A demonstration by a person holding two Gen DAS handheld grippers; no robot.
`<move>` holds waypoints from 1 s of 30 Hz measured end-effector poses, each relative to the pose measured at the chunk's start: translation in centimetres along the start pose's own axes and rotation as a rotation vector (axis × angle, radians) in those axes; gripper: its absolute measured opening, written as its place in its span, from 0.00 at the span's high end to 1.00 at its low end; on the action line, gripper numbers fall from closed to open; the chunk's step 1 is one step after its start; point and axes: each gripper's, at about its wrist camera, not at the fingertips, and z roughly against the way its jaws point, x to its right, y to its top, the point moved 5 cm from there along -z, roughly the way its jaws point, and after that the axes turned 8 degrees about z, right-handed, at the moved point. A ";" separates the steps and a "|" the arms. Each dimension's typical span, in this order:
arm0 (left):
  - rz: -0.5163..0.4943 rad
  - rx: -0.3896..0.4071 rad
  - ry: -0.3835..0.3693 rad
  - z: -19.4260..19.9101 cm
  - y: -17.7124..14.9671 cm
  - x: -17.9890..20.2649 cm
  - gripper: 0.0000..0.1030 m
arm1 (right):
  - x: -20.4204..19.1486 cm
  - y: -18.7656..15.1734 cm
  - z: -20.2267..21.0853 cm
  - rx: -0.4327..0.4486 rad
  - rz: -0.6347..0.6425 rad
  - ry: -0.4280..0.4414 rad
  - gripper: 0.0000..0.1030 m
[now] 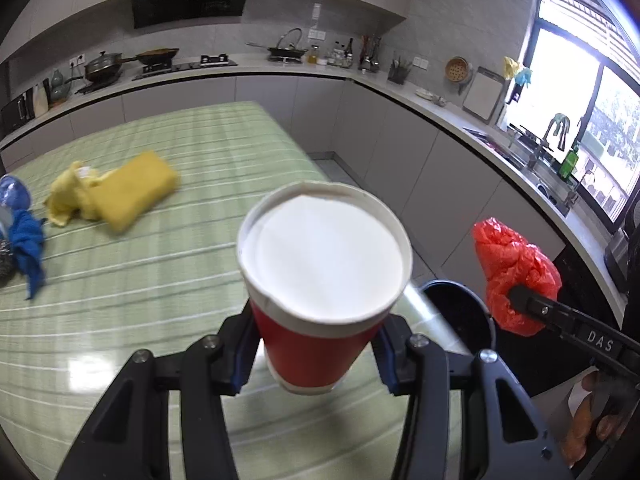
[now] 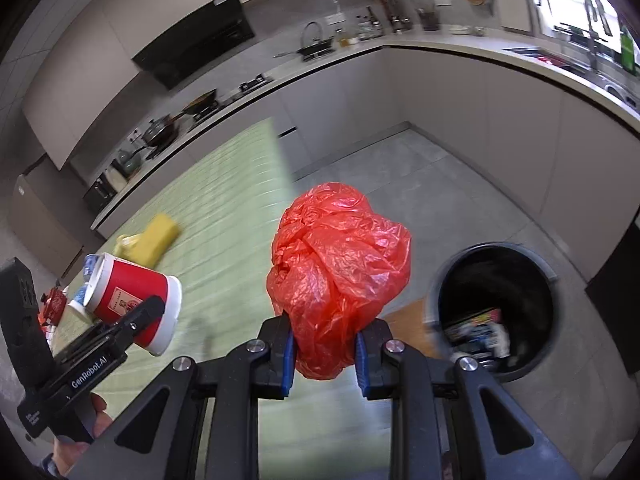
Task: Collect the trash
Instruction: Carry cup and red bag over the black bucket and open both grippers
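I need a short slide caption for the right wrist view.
Right gripper clamps a crumpled red plastic bag near the open black bin.

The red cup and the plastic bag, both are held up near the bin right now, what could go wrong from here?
1. The red paper cup is pinched low on its tapered wall by the left gripper; it could slip or crush.
2. The crumpled red plastic bag, clamped in the right gripper, may cling to the pads on release and miss the black bin.

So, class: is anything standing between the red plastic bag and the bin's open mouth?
Nothing visible does. The red plastic bag, held in the right hand-held gripper, has bare floor between it and the open black bin.
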 end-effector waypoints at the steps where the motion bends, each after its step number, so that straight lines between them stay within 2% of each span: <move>1: 0.005 0.000 -0.005 -0.4 -0.1 1.2 0.51 | 2.5 0.1 0.5 -0.005 -0.002 -0.006 0.75; 4: 0.011 -0.009 -0.032 -1.8 -0.7 5.9 0.51 | 7.3 0.3 1.5 -0.016 -0.002 -0.027 0.75; 9: -0.019 -0.069 -0.093 -4.7 -1.6 13.0 0.51 | 14.7 0.1 2.8 -0.045 -0.024 -0.076 0.75; 14: -0.062 -0.119 -0.126 -7.5 -3.1 17.3 0.51 | 20.4 -1.7 2.1 -0.104 -0.079 -0.102 0.75; 20: -0.059 -0.203 -0.087 -12.1 -5.8 19.2 0.51 | 24.1 -4.0 -0.5 -0.174 -0.115 -0.105 0.75; 30: -0.045 -0.292 0.053 -17.4 -9.1 18.7 0.47 | 25.4 -5.1 -6.2 -0.259 -0.100 -0.057 0.75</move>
